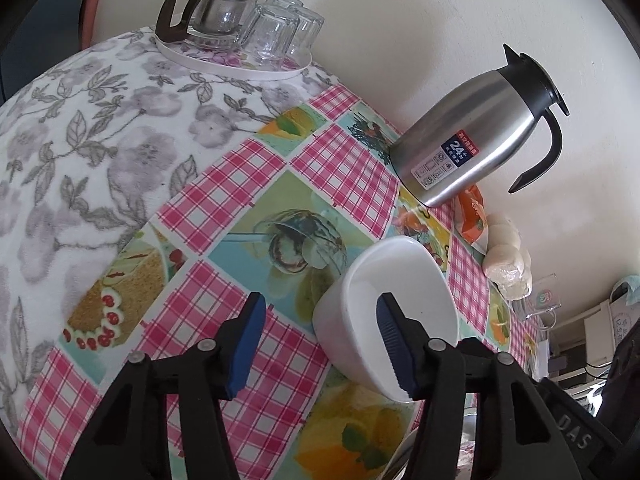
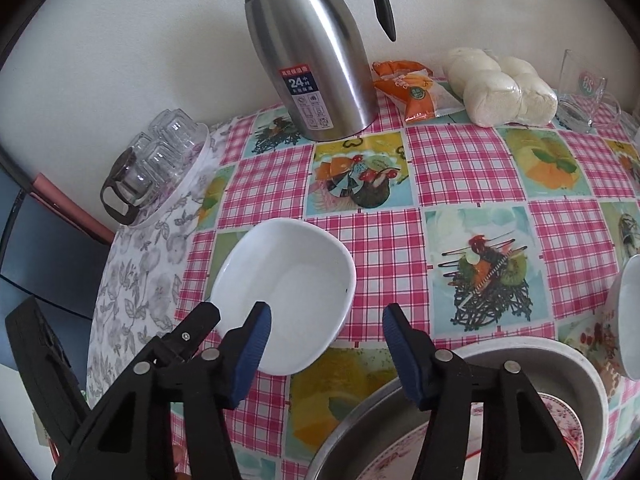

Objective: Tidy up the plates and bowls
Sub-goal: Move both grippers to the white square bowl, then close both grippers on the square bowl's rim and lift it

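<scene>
On the checked cloth [image 2: 384, 240], white bowl [image 2: 288, 292] sits mouth-up.

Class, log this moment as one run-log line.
left claw: open, straddling white bowl rim | right claw: open, empty | metal basin: holds patterned plate

A plain cream wall [image 2: 140, 40] stands behind the table [image 2: 472, 168], from 9 to 3 o'clock. The table has a pink check cloth with fruit pictures; a grey flower cloth [image 1: 100, 128] covers its part at 9 o'clock. At 4 o'clock in the left view, pale shelves [image 1: 592, 336] stand by the wall. Soft daylight falls evenly.
</scene>
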Demonstrator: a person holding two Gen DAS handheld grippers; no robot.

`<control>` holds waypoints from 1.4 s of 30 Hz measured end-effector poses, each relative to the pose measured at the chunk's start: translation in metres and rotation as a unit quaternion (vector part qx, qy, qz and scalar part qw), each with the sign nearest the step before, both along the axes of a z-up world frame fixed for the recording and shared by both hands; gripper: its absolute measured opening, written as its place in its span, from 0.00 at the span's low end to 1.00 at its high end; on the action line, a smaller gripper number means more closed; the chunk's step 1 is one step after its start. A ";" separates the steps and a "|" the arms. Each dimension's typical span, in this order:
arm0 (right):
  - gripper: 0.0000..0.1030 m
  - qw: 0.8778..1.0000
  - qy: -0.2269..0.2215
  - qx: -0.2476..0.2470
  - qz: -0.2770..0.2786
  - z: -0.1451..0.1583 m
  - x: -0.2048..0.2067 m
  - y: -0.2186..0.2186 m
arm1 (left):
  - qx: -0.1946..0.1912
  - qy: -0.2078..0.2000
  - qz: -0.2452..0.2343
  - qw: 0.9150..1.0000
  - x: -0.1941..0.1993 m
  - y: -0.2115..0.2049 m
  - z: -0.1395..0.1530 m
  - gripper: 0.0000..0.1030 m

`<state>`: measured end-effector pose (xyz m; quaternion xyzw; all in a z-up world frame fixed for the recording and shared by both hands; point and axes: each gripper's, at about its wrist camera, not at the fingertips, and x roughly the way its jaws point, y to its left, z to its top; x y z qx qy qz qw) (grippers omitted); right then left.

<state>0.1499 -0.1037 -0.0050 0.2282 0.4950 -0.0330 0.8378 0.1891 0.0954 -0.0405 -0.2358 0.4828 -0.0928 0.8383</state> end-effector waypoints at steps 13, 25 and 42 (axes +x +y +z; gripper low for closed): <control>0.28 0.999 0.032 0.011 -0.011 -0.028 0.018 0.003 | 0.006 -0.007 -0.015 1.000 0.009 -0.011 -0.007 0.44; 0.18 0.998 0.065 0.010 -0.016 -0.045 0.028 0.001 | 0.004 0.004 -0.016 1.000 0.017 -0.018 -0.027 0.31; 0.18 0.997 0.071 0.004 0.002 -0.050 0.034 0.010 | -0.003 0.028 -0.030 0.999 0.017 -0.019 -0.035 0.24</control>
